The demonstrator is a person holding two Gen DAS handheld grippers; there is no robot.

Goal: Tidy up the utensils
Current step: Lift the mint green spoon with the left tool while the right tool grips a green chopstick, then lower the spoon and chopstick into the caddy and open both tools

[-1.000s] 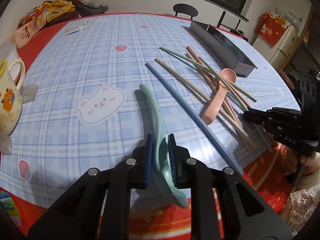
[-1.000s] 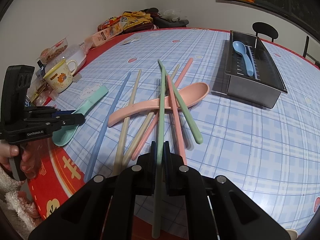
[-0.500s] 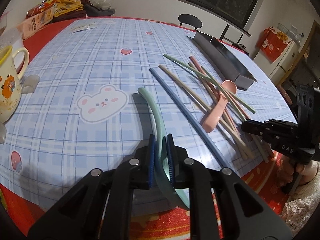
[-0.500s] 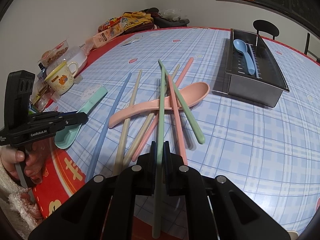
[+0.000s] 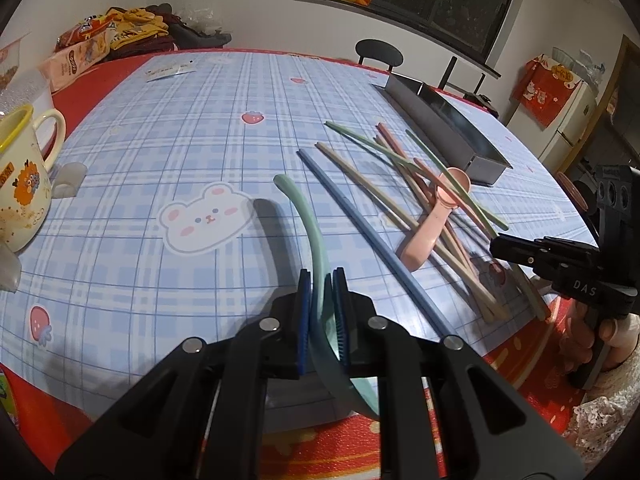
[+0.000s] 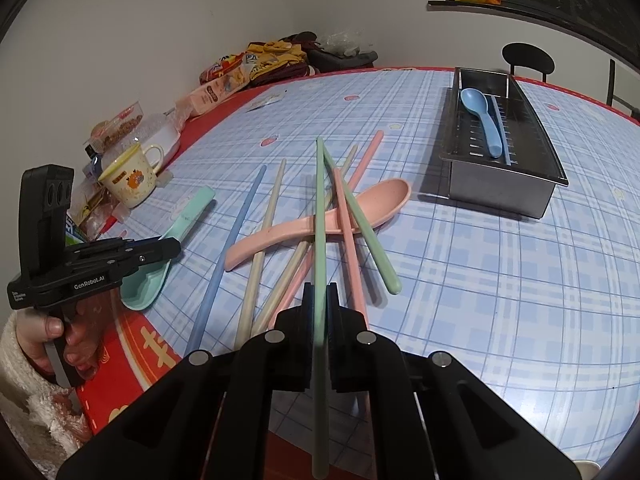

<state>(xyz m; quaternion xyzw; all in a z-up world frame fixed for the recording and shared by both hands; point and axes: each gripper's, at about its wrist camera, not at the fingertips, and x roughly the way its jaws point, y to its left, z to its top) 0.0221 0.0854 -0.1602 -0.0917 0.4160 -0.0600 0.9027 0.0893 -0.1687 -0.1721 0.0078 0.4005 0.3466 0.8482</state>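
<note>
My left gripper (image 5: pixel 320 276) is shut on a mint green spoon (image 5: pixel 310 220), held just above the table's near edge; it also shows in the right wrist view (image 6: pixel 188 216). My right gripper (image 6: pixel 320 288) is shut on a green chopstick (image 6: pixel 320 216), lifted over a pile of chopsticks and a pink spoon (image 6: pixel 320 224). The pile shows in the left wrist view (image 5: pixel 432 200). A blue chopstick (image 5: pixel 360 224) lies beside the pile. A metal utensil tray (image 6: pixel 504 196) holds a blue spoon (image 6: pixel 482 116).
A cream mug (image 5: pixel 20 184) stands at the table's left edge. Snack bags and clothes (image 5: pixel 120 36) lie at the far corner. A black chair (image 6: pixel 528 58) stands behind the table. The checked tablecloth (image 6: pixel 500 280) has bare room right of the pile.
Both grippers have risen a little with their utensils. The green spoon and the green chopstick are lifted off the table. The rest has not moved.
</note>
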